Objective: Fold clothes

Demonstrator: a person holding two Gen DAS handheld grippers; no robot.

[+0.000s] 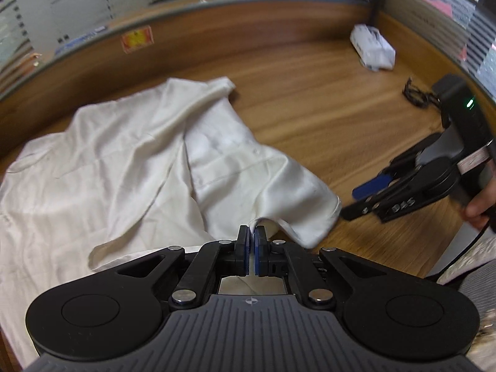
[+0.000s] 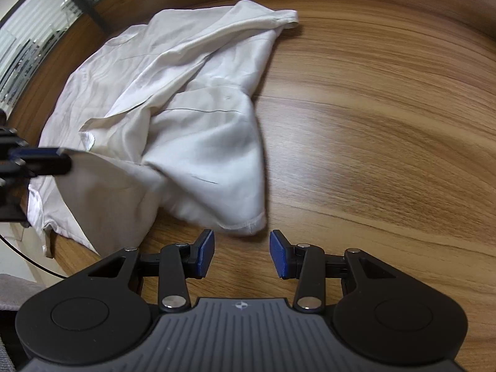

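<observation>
A crumpled white shirt [image 1: 130, 167] [image 2: 186, 114] lies on the wooden table [image 1: 310, 99]. My left gripper [image 1: 251, 232] is shut on a fold of the shirt's near edge, and the cloth rises to its blue pads. In the right wrist view the left gripper [image 2: 66, 155] comes in from the left edge with the cloth stretched taut from it. My right gripper [image 2: 241, 243] stands open just short of a sleeve cuff [image 2: 248, 224], with nothing between its fingers. It also shows at the right of the left wrist view, right gripper [image 1: 350, 203], held by a hand.
A white packet [image 1: 373, 46] lies at the far right of the table, near a dark cord [image 1: 417, 94]. A wooden partition wall [image 1: 217, 31] with glass above rings the table's far side. Bare wood [image 2: 387, 124] stretches right of the shirt.
</observation>
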